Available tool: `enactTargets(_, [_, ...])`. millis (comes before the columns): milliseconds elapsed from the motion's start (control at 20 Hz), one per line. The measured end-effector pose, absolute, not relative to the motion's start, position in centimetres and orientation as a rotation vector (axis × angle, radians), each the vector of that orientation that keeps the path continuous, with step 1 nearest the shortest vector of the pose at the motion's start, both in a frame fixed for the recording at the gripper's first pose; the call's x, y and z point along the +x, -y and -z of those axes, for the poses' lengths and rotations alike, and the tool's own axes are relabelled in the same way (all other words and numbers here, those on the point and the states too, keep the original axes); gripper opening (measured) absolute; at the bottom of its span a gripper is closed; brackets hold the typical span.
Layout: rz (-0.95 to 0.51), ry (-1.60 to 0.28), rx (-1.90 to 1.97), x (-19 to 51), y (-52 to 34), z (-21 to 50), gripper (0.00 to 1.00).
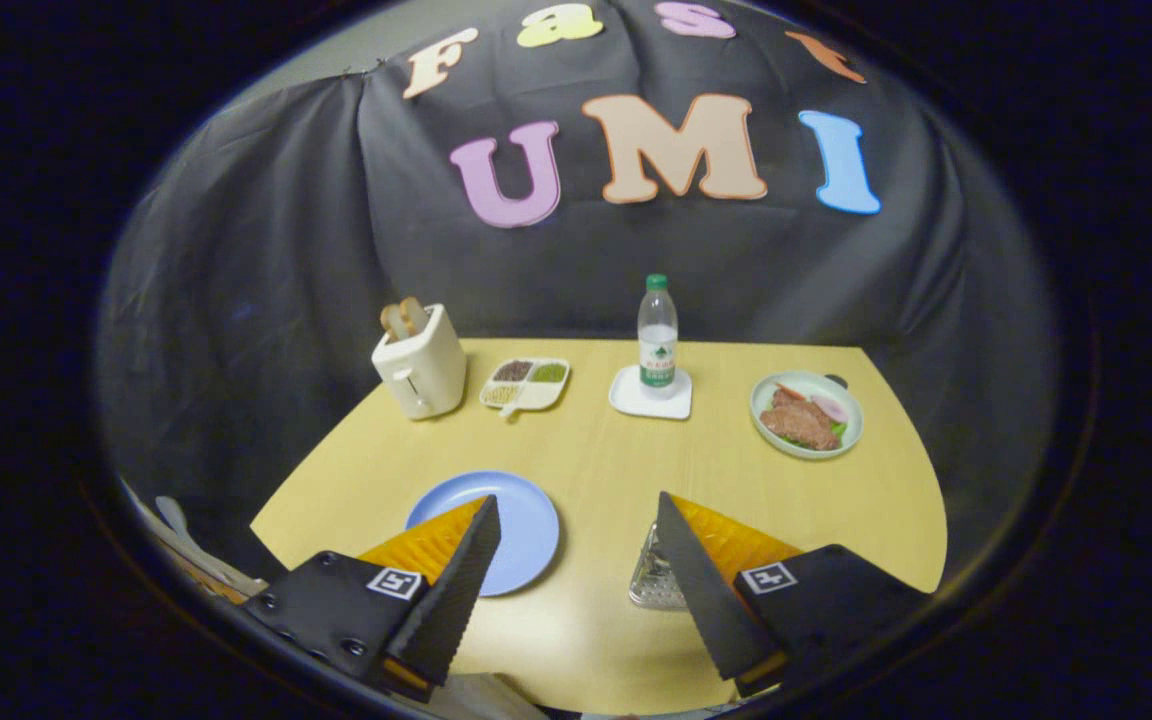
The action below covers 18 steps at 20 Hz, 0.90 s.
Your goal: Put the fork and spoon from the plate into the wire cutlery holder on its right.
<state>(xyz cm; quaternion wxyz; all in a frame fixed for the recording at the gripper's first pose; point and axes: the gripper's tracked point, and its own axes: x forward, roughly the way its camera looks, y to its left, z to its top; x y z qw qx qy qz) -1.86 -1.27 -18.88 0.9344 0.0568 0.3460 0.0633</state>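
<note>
Two fingers (456,590) of the gripper (576,515) reach out over the near edge of the table (626,450) — black pads with orange backing, spread wide apart, with bare wood showing in the gap and nothing held between them.

Partly behind the left finger lies the blue plate (526,520), flat on the table; the part of it that shows is bare, and no fork or spoon can be made out on it, though the finger hides its near-left portion. Just behind the right finger, to the right of the plate, stands the wire holder (648,582), a silvery mesh shape mostly covered by the finger, so what it contains cannot be told.

Beyond the fingers, along the far side of the table, four things sit in a row, well apart from the plate. At the left is a cream toaster (420,372) with bread slices standing up out of its slot. Next to it lies a white divided tray (526,384) with dark, green and pale fillings in its compartments. Nearly straight ahead of the gap between the fingers, a bottle (657,340) with a green cap stands upright on a white coaster (636,398). Farthest right is a pale green dish (808,414) — it holds meat with some greens and a pink slice.
</note>
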Motion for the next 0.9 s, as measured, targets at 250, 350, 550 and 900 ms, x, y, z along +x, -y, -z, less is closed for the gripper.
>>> enactTargets(250, [-0.069,-0.494,0.124,-1.9,-1.1,15.7,0.99])
enactTargets(350, [-0.061,-0.396,0.11,-1.6,-2.0,13.9,0.99])
enactTargets(550, [0.039,-0.196,0.004,-2.1,-1.5,10.1,0.99])
enactTargets(900, [0.151,-0.077,0.066,-2.7,0.1,6.5,0.99])
